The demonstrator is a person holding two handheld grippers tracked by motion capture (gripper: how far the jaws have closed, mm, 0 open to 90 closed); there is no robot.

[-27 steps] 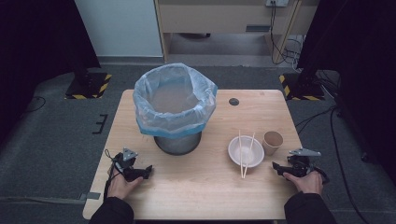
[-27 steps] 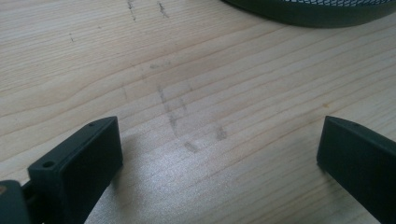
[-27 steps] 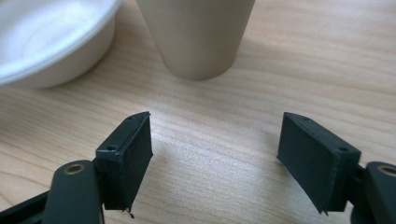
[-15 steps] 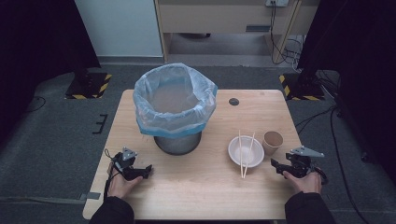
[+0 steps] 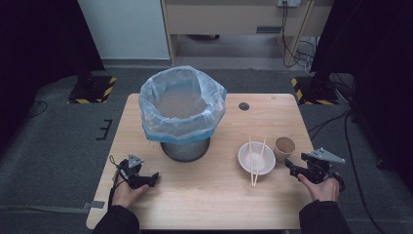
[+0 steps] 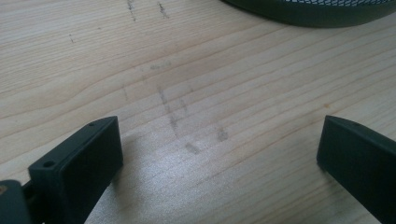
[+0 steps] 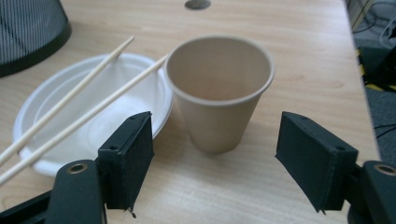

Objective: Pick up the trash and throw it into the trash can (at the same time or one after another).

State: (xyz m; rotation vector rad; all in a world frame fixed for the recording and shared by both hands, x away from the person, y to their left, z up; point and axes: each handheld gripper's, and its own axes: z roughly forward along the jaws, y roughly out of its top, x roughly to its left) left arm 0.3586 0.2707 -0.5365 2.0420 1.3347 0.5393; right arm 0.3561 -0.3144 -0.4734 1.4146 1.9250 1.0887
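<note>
Sitting on one wooden table (image 5: 204, 204): one mesh bin (image 5: 185, 148) with one blue liner bag (image 5: 181, 112), one white bowl (image 5: 256, 158), two chopsticks (image 5: 254, 161), one paper cup (image 5: 284, 147).

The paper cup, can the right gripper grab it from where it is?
Probably yes. The right gripper has its jaws open wider than the paper cup, which stands upright straight ahead with bare table between.
</note>
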